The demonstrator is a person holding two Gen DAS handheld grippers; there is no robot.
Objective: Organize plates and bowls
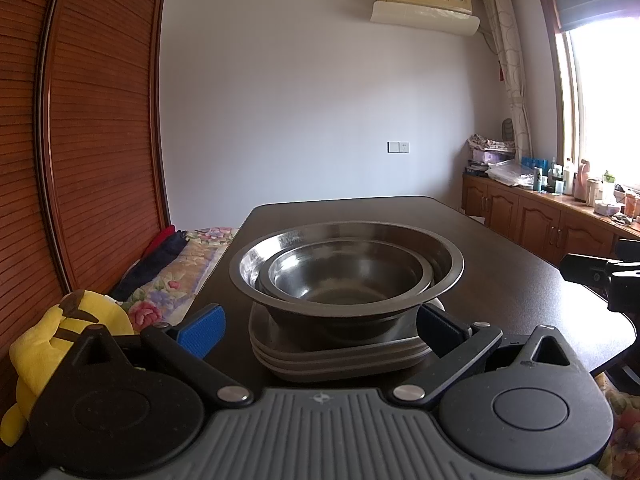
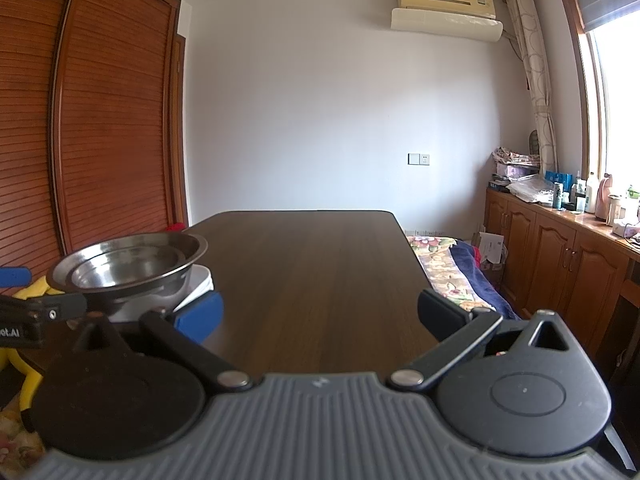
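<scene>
A small steel bowl point(image 1: 346, 276) sits nested inside a large steel bowl point(image 1: 448, 268), and both rest on a stack of square plates point(image 1: 340, 358) on the dark wooden table point(image 1: 500, 280). My left gripper point(image 1: 320, 330) is open, its fingers on either side of the plate stack without touching it. The same stack shows at the left of the right wrist view: the large bowl point(image 2: 192, 248) over a white plate point(image 2: 200, 280). My right gripper point(image 2: 320, 316) is open and empty above the table's point(image 2: 320, 264) near edge.
A yellow plush toy point(image 1: 48, 344) lies at the table's left. A flowered bed with folded clothes point(image 1: 172, 264) lies beside the wooden wardrobe point(image 1: 80, 140). Low cabinets point(image 2: 560, 256) with bottles and clutter run under the window on the right.
</scene>
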